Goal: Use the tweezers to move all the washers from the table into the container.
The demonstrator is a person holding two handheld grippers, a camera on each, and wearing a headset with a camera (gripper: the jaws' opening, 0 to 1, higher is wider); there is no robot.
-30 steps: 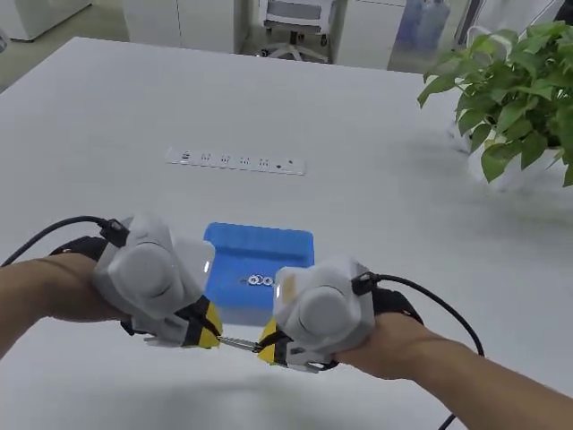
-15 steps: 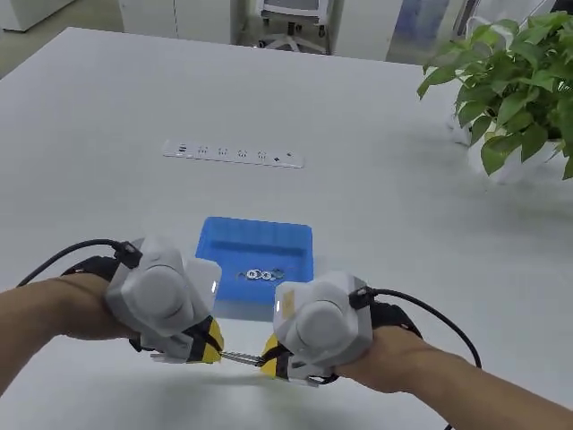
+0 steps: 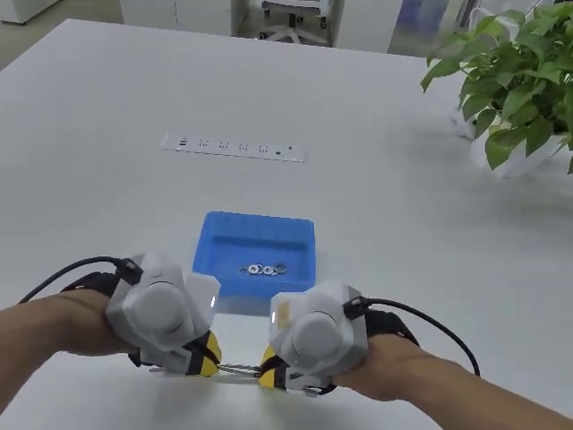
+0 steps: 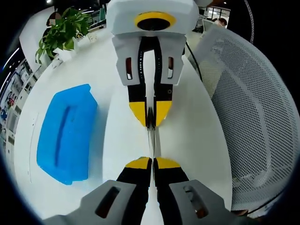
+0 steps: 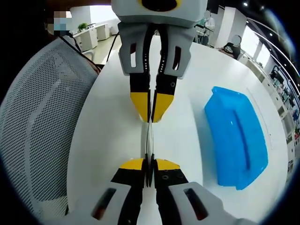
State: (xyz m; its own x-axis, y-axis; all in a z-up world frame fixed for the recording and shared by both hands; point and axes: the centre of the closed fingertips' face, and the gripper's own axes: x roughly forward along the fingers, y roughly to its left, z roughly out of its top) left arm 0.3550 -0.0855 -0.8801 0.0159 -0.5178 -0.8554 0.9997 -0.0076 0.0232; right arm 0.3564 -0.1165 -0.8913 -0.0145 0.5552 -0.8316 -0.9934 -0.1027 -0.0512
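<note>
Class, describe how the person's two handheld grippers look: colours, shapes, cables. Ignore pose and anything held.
The left gripper and right gripper each have a rounded pale grey housing. Their fingers are black with yellow tips. A black cable leaves each housing and trails back along the forearm. Both forearms are bare.

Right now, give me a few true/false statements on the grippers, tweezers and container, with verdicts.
1. The left gripper and right gripper are both shut on the tweezers. True.
2. The power strip lies beyond the blue container, farther from the person. True.
3. The container is empty. False: washers lie in it.
4. The potted plant stands on the person's left. False: it stands at the far right.
</note>
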